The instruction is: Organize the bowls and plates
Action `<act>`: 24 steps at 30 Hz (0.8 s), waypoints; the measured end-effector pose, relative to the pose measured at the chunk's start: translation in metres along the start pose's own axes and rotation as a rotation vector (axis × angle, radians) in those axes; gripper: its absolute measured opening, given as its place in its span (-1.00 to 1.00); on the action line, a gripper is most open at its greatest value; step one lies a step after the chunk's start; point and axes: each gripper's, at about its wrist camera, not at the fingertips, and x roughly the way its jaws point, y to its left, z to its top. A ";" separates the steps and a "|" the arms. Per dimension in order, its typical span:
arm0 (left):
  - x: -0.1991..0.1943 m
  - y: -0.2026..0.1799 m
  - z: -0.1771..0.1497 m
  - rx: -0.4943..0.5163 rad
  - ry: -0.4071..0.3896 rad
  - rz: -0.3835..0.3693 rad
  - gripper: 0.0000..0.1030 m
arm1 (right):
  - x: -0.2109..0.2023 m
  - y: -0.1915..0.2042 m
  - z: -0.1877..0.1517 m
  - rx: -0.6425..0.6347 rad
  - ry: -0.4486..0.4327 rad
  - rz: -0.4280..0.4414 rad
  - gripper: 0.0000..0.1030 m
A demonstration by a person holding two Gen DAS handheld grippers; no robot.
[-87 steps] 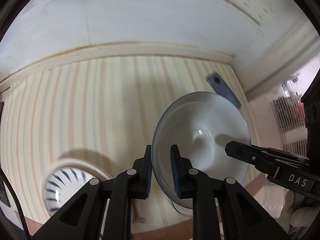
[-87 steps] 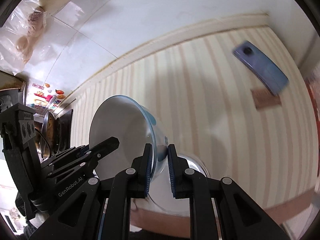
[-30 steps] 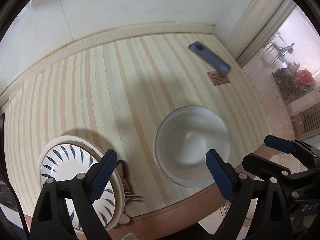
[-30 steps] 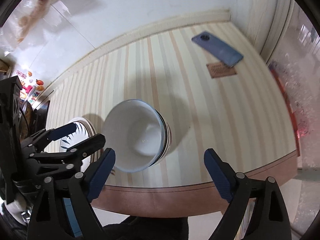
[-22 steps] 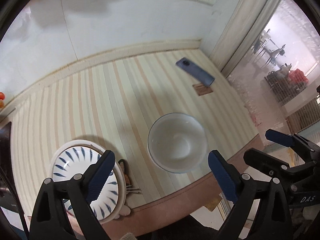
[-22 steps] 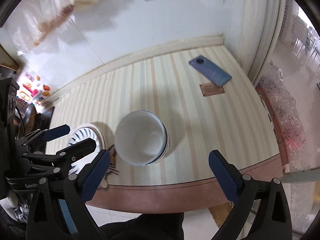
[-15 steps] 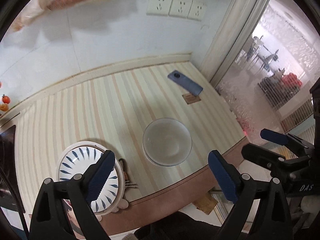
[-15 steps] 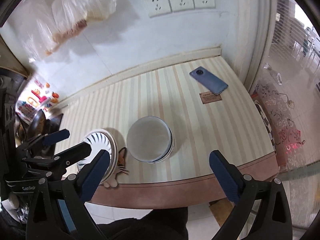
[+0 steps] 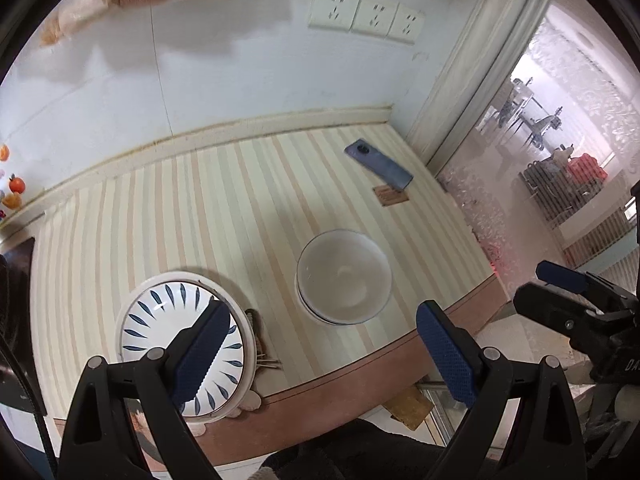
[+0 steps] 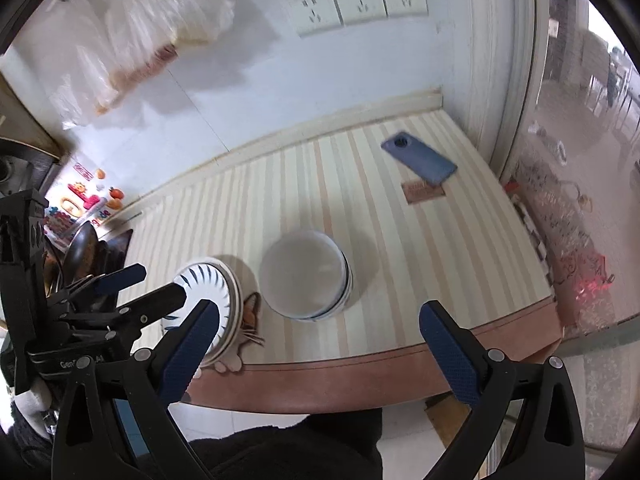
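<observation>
A stack of white bowls (image 9: pixel 344 278) (image 10: pixel 306 278) stands near the front edge of the striped table (image 9: pixel 208 208) (image 10: pixel 352 184). To its left sits a stack of white plates with blue leaf marks (image 9: pixel 182 342) (image 10: pixel 210 292). My left gripper (image 9: pixel 326 346) hangs open high above the table's front edge, holding nothing; it also shows at the left of the right wrist view (image 10: pixel 140 286). My right gripper (image 10: pixel 320 348) is open and empty too, raised in front of the table and seen at the right in the left wrist view (image 9: pixel 556 284).
A blue phone (image 9: pixel 378 164) (image 10: pixel 418 160) and a small brown card (image 9: pixel 391 195) (image 10: pixel 423 191) lie at the table's far right. The wall behind carries sockets (image 9: pixel 366 14) and a hanging plastic bag (image 10: pixel 136 36). A glass partition (image 10: pixel 580 160) stands at the right. Dark cookware (image 10: pixel 80 248) sits left.
Both grippers let go of the bowl, which now rests on the bowl stack, and opened wide. Both have since pulled up and back from the table.
</observation>
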 end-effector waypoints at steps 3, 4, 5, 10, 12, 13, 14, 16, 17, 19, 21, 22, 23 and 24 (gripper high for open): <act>0.027 0.005 0.002 -0.012 0.042 0.008 0.86 | 0.029 -0.013 -0.001 0.030 0.047 0.008 0.98; 0.037 0.007 0.004 -0.018 0.059 0.008 0.86 | 0.041 -0.018 -0.001 0.040 0.066 0.009 0.98; 0.046 0.008 0.005 -0.022 0.075 0.004 0.86 | 0.051 -0.023 -0.001 0.049 0.083 0.008 0.98; 0.093 0.015 0.013 -0.040 0.163 -0.025 0.86 | 0.113 -0.052 -0.004 0.135 0.190 0.045 0.98; 0.111 0.017 0.016 -0.039 0.196 -0.032 0.86 | 0.132 -0.060 -0.005 0.164 0.225 0.062 0.98; 0.120 0.019 0.018 -0.040 0.211 -0.030 0.86 | 0.145 -0.065 -0.006 0.185 0.245 0.086 0.98; 0.128 0.020 0.020 -0.037 0.227 -0.038 0.86 | 0.155 -0.069 -0.006 0.199 0.258 0.103 0.98; 0.148 0.023 0.023 -0.037 0.268 -0.037 0.86 | 0.177 -0.076 -0.006 0.240 0.294 0.140 0.98; 0.155 0.023 0.024 -0.037 0.282 -0.040 0.86 | 0.189 -0.079 -0.007 0.262 0.314 0.170 0.98; 0.170 0.026 0.026 -0.045 0.308 -0.040 0.86 | 0.207 -0.082 -0.006 0.285 0.338 0.208 0.98; 0.182 0.028 0.029 -0.048 0.331 -0.049 0.86 | 0.223 -0.083 -0.005 0.297 0.362 0.245 0.98; 0.187 0.029 0.030 -0.050 0.340 -0.050 0.86 | 0.229 -0.083 -0.005 0.301 0.370 0.256 0.98; 0.193 0.030 0.030 -0.049 0.352 -0.055 0.86 | 0.235 -0.082 -0.007 0.305 0.377 0.275 0.98; 0.198 0.031 0.030 -0.048 0.368 -0.060 0.85 | 0.243 -0.082 -0.008 0.313 0.388 0.293 0.98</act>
